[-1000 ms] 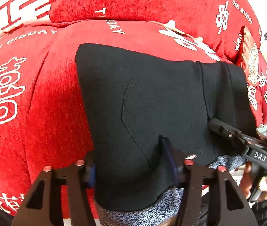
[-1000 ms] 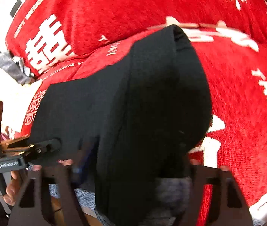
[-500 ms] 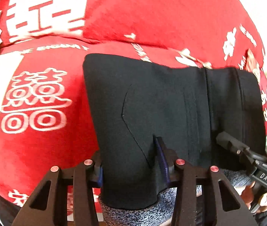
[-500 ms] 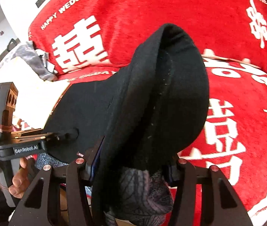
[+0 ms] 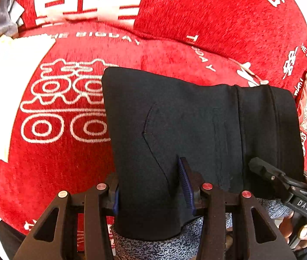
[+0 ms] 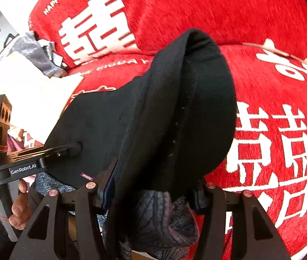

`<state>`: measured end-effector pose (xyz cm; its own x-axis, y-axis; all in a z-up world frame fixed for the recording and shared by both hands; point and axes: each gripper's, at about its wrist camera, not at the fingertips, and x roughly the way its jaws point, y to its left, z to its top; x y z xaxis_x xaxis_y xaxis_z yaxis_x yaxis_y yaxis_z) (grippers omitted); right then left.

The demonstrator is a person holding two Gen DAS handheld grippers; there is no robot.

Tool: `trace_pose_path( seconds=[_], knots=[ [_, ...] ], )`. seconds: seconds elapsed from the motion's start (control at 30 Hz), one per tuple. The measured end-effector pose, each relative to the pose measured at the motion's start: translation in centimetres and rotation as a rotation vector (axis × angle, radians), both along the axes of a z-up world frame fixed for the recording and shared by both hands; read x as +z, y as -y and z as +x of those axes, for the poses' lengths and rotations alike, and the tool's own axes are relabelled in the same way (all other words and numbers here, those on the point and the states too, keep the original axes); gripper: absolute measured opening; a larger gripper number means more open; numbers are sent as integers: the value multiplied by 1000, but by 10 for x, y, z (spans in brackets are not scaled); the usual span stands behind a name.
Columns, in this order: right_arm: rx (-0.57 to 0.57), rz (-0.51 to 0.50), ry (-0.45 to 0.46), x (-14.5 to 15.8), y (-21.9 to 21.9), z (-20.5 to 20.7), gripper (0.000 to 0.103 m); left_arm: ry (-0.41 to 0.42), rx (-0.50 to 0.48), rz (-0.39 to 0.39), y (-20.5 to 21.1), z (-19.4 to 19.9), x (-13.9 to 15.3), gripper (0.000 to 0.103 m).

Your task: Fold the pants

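Left tongs (image 5: 151, 186): black plastic fingers with blue ribbed pads, clenched on a thick bunch of the black pants (image 5: 196, 130) at the near edge. Right tongs (image 6: 151, 191): same build, also clamped on the pants, a fat roll of cloth filling the gap between the pads.

I see the pants as matte, smooth knit, black outside with a speckled grey fleecy lining (image 5: 153, 249) showing at the lower hem. In the left wrist view they spread as a broad flat panel with a curved stitched pocket seam and two parallel vertical seams toward the right side. In the right wrist view the cloth rises in a rounded, hood-like hump above my tongs, with bits of pale lint along one seam.

The garment lies over a red plush sofa cover (image 5: 66, 173) printed with white characters and lettering. A pale cream cloth (image 6: 34, 99) sits on the sofa at the left, well apart from the pants, with crumpled grey fabric (image 6: 34, 52) behind it.
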<state>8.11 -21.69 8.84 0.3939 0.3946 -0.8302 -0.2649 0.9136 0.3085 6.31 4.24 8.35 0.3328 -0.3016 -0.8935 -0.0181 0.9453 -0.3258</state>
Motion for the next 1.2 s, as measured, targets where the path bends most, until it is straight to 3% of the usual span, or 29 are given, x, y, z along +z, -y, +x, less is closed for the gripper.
trace_pose_path(
  seconds=[0.13,0.2,0.27,0.33,0.4,0.47,0.6,0.73,0.83,0.93,1.03,1.2],
  knots=[
    [-6,-26,-21,-10,3,3,66,-35,6,-19,-3,1,-16,50],
    [-14,-32,-30,-15,5,4,77,-43,18,-24,-7,-1,-21,57],
    [-34,-31,-43,-19,9,5,83,-45,18,-33,-10,-4,-22,58],
    [-65,-25,-74,-23,14,9,85,-50,23,-19,-14,-6,-19,71],
    [-96,-6,-93,-19,21,7,86,-40,39,7,-20,-10,-11,71],
    [-116,-39,-59,-9,25,0,86,-24,50,20,-26,-16,0,71],
    [-138,-189,98,27,19,-27,86,29,35,37,-23,-29,23,71],
    [7,-248,230,40,-15,-70,87,96,-43,57,2,-48,32,71],
    [122,-256,212,21,-36,-83,87,99,-105,58,21,-53,23,71],
    [107,-297,158,-7,-37,-80,87,81,-130,133,31,-54,5,71],
    [59,-298,104,-25,-27,-73,87,64,-141,119,31,-55,-4,71],
    [63,-282,115,-8,-20,-71,88,90,-140,101,26,-46,14,71]
  ],
)
